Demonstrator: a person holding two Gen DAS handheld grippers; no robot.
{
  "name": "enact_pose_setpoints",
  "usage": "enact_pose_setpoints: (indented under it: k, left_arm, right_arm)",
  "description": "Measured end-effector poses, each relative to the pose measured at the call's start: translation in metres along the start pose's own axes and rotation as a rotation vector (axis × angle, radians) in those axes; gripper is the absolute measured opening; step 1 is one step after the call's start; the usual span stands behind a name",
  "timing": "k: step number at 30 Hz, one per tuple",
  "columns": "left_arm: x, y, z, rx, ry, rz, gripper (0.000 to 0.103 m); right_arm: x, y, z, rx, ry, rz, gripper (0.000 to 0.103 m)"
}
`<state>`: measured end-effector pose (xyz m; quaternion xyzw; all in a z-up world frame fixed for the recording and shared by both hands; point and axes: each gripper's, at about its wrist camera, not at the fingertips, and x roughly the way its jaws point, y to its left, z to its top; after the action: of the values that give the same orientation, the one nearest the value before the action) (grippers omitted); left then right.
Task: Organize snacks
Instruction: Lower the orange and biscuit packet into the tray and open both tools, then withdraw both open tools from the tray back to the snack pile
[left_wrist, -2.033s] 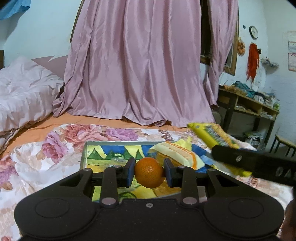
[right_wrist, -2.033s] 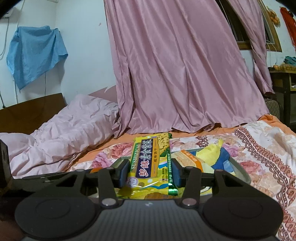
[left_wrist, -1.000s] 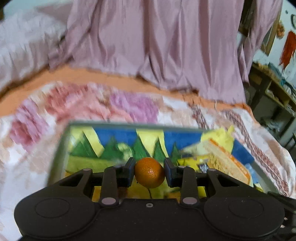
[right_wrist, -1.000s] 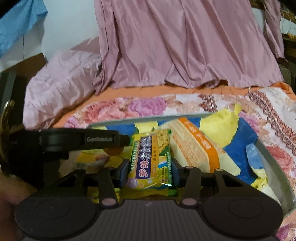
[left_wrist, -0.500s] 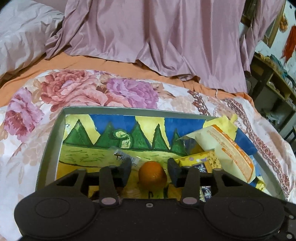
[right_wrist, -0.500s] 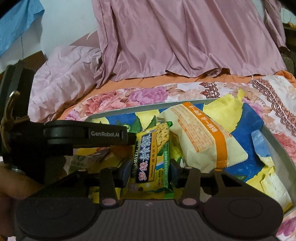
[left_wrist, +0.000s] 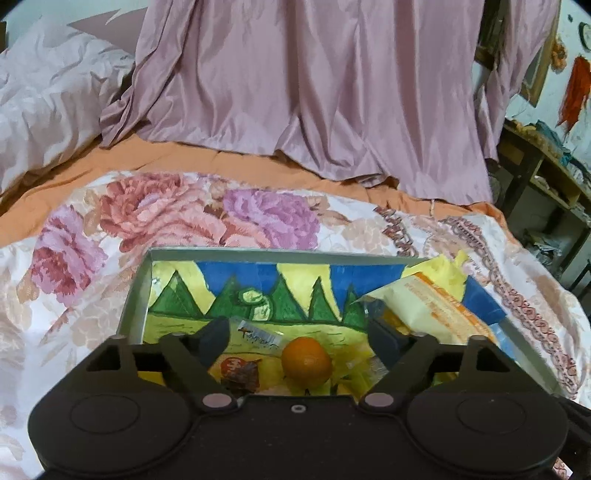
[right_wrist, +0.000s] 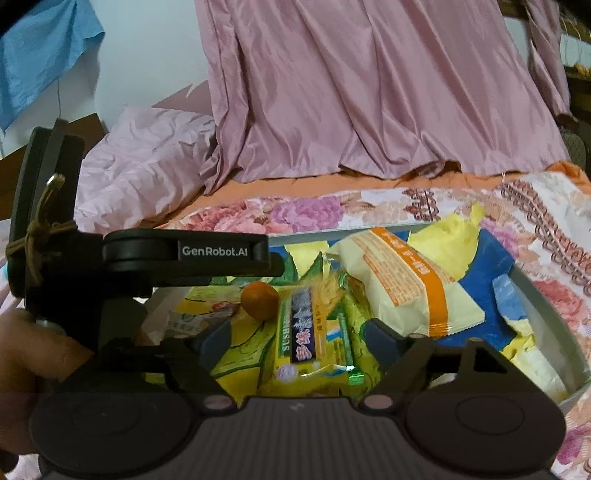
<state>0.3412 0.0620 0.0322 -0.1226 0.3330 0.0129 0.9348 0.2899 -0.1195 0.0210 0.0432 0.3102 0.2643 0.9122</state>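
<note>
Orange now released into the painted tray, left claw spread wide, right claw likewise parted around the yellow biscuit pack, on a floral bed.

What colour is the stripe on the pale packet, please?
Orange; the packet shows best in the right wrist view.
</note>
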Motion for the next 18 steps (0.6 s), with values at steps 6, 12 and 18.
enact_pose_setpoints:
  k: [6,12,18]
  left_arm:
    - [-0.031,-0.005,0.003,0.009,-0.062,-0.039,0.1]
    - [-0.082,-0.011,-0.001,0.039,-0.13,-0.072,0.102]
    - [-0.147,-0.009,-0.029,0.08,-0.185,-0.09,0.102]
  right_arm:
    - [-0.029,0.007,-0.002,-0.032,-0.061,0.008,0.099]
    - [-0.072,0.015,-0.013,-0.041,-0.113,0.026,0.102]
    - [-0.126,0.02,-0.036,-0.05,-0.168,0.049,0.103]
